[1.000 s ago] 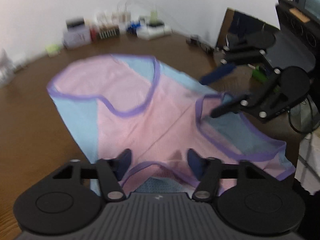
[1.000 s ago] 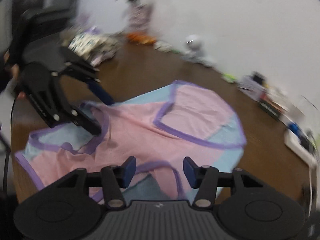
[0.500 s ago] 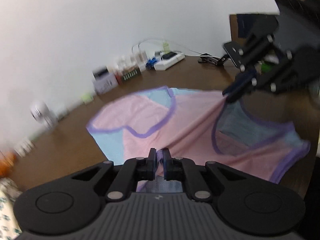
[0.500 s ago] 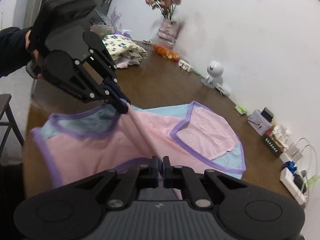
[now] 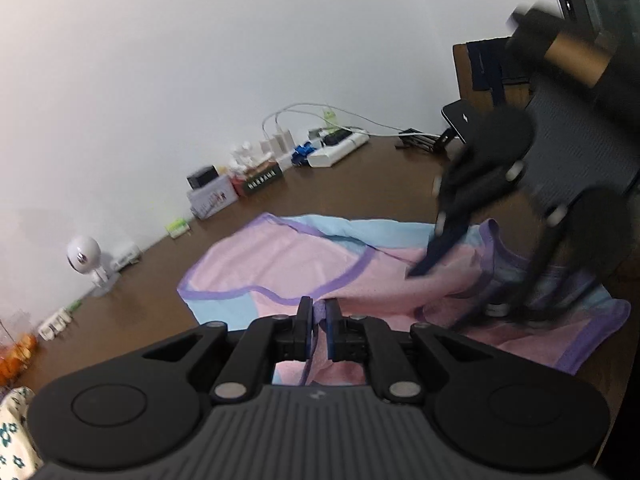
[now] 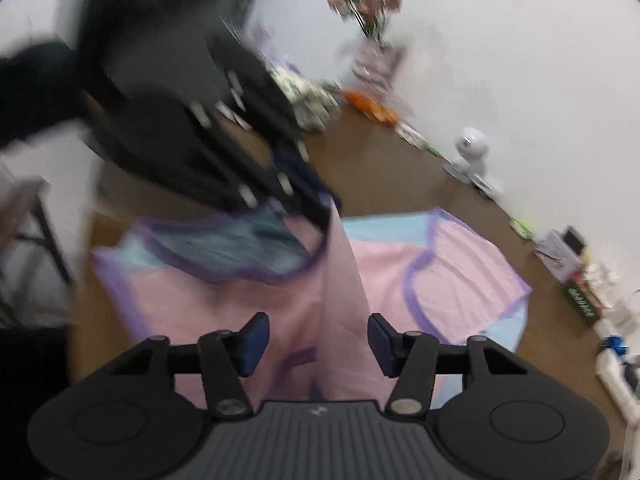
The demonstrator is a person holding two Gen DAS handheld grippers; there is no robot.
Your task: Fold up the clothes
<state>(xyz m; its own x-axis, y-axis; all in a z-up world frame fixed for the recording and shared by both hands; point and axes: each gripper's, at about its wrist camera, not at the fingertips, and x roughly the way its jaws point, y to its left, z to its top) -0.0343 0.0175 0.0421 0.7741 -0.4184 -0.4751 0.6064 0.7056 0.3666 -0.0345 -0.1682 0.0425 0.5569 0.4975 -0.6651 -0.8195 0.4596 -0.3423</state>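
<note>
A pink and light-blue garment with purple trim (image 5: 288, 264) lies on the brown table (image 5: 360, 184). My left gripper (image 5: 319, 316) is shut on its purple-trimmed edge and holds a ridge of cloth up. My right gripper (image 6: 318, 338) is open, its blue pads apart on either side of a raised pink fold (image 6: 340, 280). In the left wrist view the right gripper (image 5: 440, 248) appears blurred over the garment's right part. In the right wrist view the left gripper (image 6: 316, 208) appears blurred, pinching the top of the fold.
Along the wall stand a white camera (image 5: 84, 258), small boxes (image 5: 212, 196), a power strip with cables (image 5: 340, 146) and a phone on a stand (image 5: 460, 120). A flower vase (image 6: 372, 52), oranges (image 6: 368, 106) and floral cloth (image 6: 304, 88) sit at the far end.
My right gripper has opened and let go of the garment. My left gripper stays shut on the cloth. Both views have shifted and are blurred by motion.
</note>
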